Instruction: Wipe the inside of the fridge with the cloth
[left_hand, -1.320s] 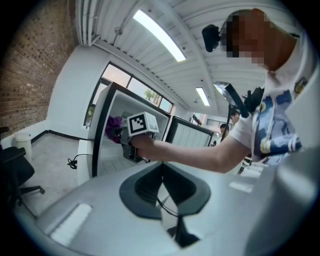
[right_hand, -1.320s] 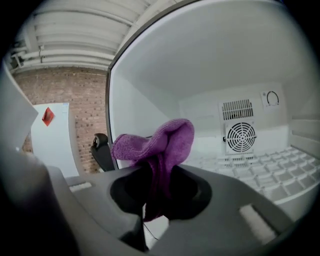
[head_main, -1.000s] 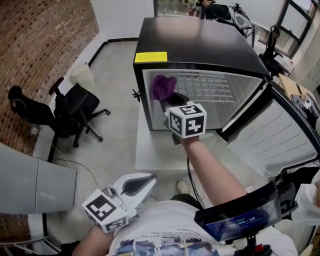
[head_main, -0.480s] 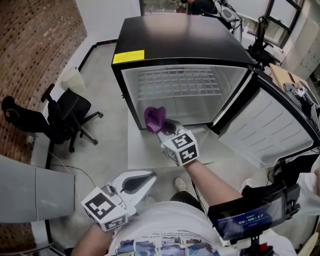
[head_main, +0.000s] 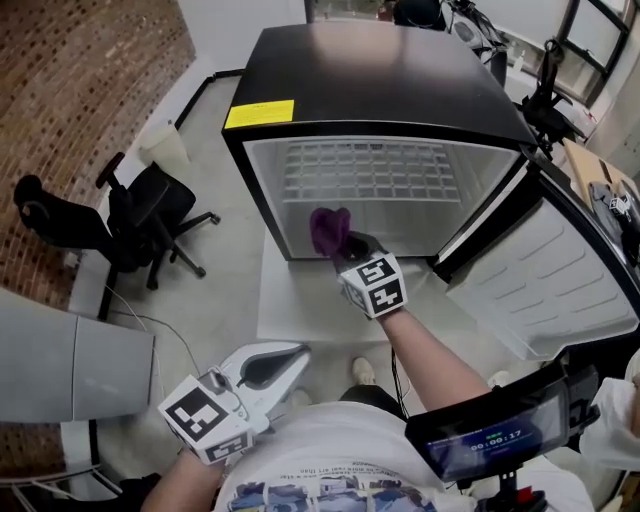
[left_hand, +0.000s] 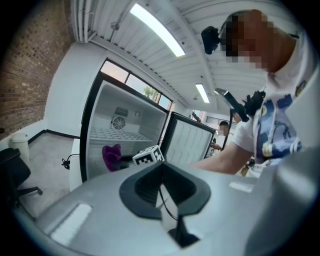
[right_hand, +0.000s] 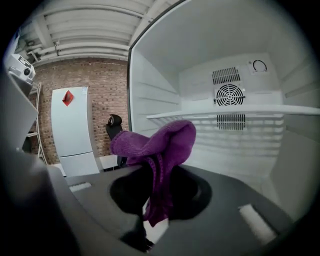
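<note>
Reading of print is limited: a yellow label (head_main: 259, 114) is seen at the top front-left corner of the fridge (head_main: 390, 70), txt too small to make out; digits on a chest-worn screen (head_main: 497, 436) look like approx 00:00:17. R arm is stretched fwd, w/ the right gripper (head_main: 345, 250) held at the lower left of the fridge mouth, jaws clamped on the purple cloth (head_main: 329, 230), which is bunched above them, below the wire shelf (head_main: 370, 170). The left gripper (head_main: 262, 372) is held low by the torso, jaws closed together, nothing betw them. The door (head_main: 560, 280) is swung open to the right.
</note>
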